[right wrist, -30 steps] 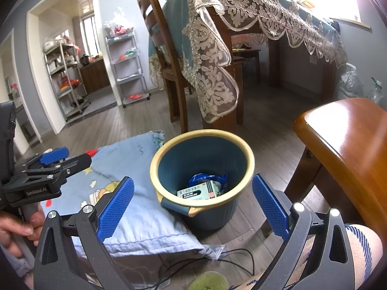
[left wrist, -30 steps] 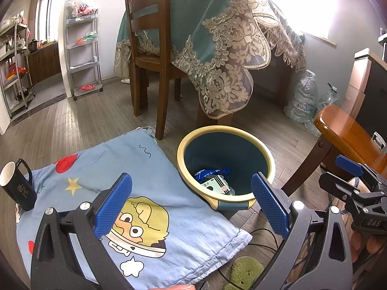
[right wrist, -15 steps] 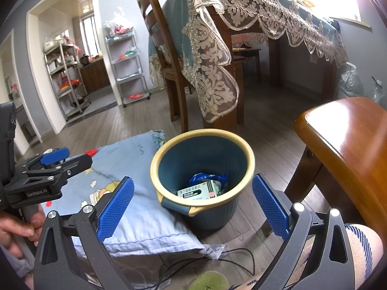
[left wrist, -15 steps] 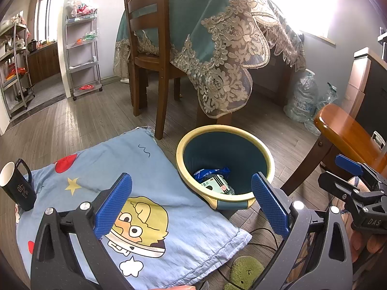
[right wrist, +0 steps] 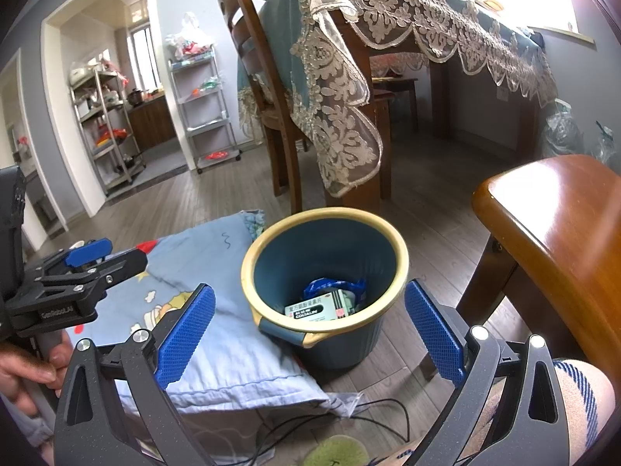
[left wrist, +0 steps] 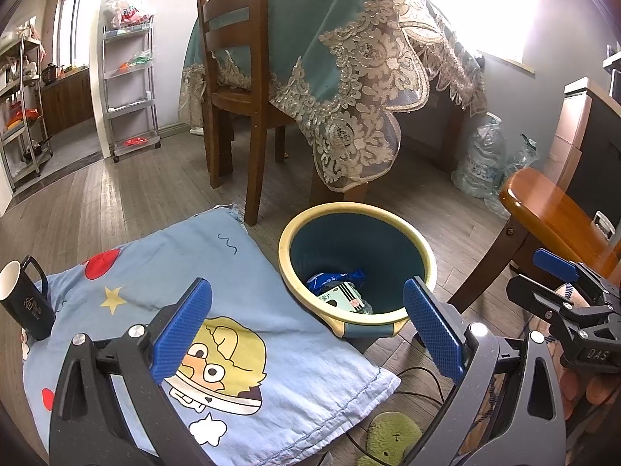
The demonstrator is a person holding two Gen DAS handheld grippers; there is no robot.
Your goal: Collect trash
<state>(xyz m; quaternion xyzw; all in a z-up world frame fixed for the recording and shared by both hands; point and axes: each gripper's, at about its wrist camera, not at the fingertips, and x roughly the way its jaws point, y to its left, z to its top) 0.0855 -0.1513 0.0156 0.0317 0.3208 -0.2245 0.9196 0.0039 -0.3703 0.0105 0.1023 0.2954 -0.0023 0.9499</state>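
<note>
**Both claws spread, trash in bin**

Far left on the floor: a black mug (left wrist: 24,298), upright on the edge of a blue cartoon-print cloth (left wrist: 233,318).

Left claw (left wrist: 306,324): blue fingers (left wrist: 182,330) spread wide, nothing between them. It hangs above the cloth, pointed toward the bin.

Bin (left wrist: 421,256): blue with a yellow rim, upright on the floor, touching the cloth's right edge, near the leg of a wooden chair (left wrist: 233,77). Inside, at the bottom: a blue wrapper (left wrist: 337,277) and a small box (left wrist: 341,297) lying against it. From the right wrist view the box (right wrist: 318,308) reads "COLTALIN".

Right claw (right wrist: 308,330): spread wide too, empty, held just short of the bin (right wrist: 248,272).

Right of the bin: a wooden stool (right wrist: 562,225). Behind everything, a table (left wrist: 349,39) under a lace-edged cloth.
</note>
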